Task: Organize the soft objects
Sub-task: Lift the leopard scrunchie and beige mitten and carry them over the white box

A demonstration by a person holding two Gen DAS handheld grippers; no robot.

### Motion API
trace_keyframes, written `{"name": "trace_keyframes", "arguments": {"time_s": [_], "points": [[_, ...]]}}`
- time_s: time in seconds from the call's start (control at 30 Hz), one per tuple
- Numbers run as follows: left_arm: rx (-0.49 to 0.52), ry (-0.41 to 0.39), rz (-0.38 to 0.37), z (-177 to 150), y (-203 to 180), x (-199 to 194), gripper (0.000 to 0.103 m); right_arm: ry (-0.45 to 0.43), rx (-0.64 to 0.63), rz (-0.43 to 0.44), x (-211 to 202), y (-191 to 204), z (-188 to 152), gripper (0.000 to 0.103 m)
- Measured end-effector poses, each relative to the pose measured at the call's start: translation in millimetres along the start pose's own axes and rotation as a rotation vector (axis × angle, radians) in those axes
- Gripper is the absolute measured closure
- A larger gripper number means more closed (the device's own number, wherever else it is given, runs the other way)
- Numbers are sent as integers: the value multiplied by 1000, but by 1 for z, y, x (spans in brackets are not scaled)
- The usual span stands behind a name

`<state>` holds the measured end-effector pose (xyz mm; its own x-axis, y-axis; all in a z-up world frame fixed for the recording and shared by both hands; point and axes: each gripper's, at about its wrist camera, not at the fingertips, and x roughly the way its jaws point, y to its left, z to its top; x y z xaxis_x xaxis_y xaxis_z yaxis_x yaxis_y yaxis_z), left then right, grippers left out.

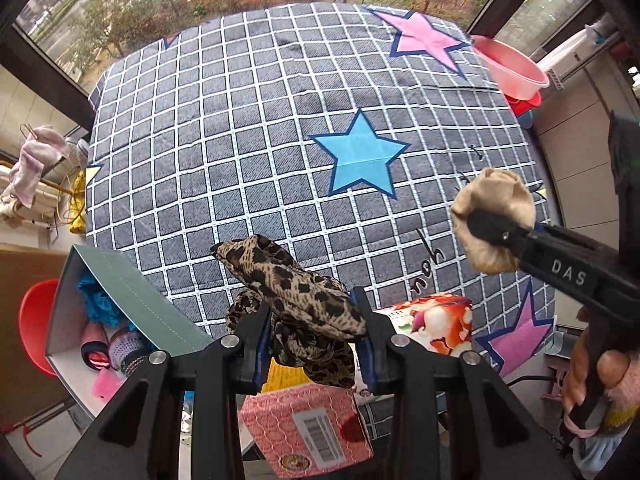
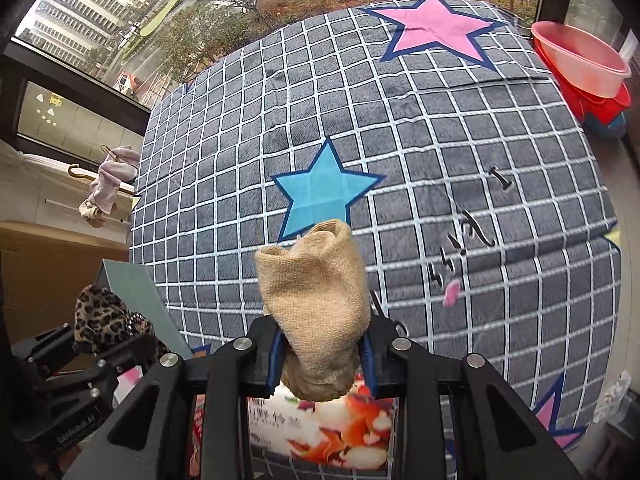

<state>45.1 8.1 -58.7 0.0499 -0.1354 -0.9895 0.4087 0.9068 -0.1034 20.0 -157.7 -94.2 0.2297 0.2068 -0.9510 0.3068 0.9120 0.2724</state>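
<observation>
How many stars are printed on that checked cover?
5 at least: pink star at the far edge, blue star mid-cover, pink star near right, and slivers of a yellow star left and another far left. Others may be hidden.

A grey checked star-print bedspread (image 1: 248, 152) lies beside stacked pink and red basins (image 2: 580, 64).

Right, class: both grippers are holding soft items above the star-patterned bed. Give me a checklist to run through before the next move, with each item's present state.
1. Left gripper shut on the leopard-print cloth: ok.
2. Right gripper shut on the beige sock: ok.
3. Leopard-print cloth hanging free of the bed: ok.
4. Open box has room for more: cannot tell.
5. The two grippers apart from each other: ok.
</observation>
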Motion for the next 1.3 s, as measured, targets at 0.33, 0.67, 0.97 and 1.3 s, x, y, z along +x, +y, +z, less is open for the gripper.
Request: {"name": "trace_keyframes", "arguments": {"time_s": [0.33, 0.67, 0.97, 1.3], "points": [[60, -77, -41, -30, -7, -46, 65, -34, 24, -34, -36, 7, -46, 71], [52, -106, -68, -67, 10, -62, 65, -12, 20, -57, -45, 29, -89, 71], [-39, -127, -76, -98, 49, -68, 65, 9, -77, -48, -46, 83, -106, 71], [-194, -161, -39, -132, 109, -73, 65, 9, -222, -30, -45, 151, -107, 71]]}}
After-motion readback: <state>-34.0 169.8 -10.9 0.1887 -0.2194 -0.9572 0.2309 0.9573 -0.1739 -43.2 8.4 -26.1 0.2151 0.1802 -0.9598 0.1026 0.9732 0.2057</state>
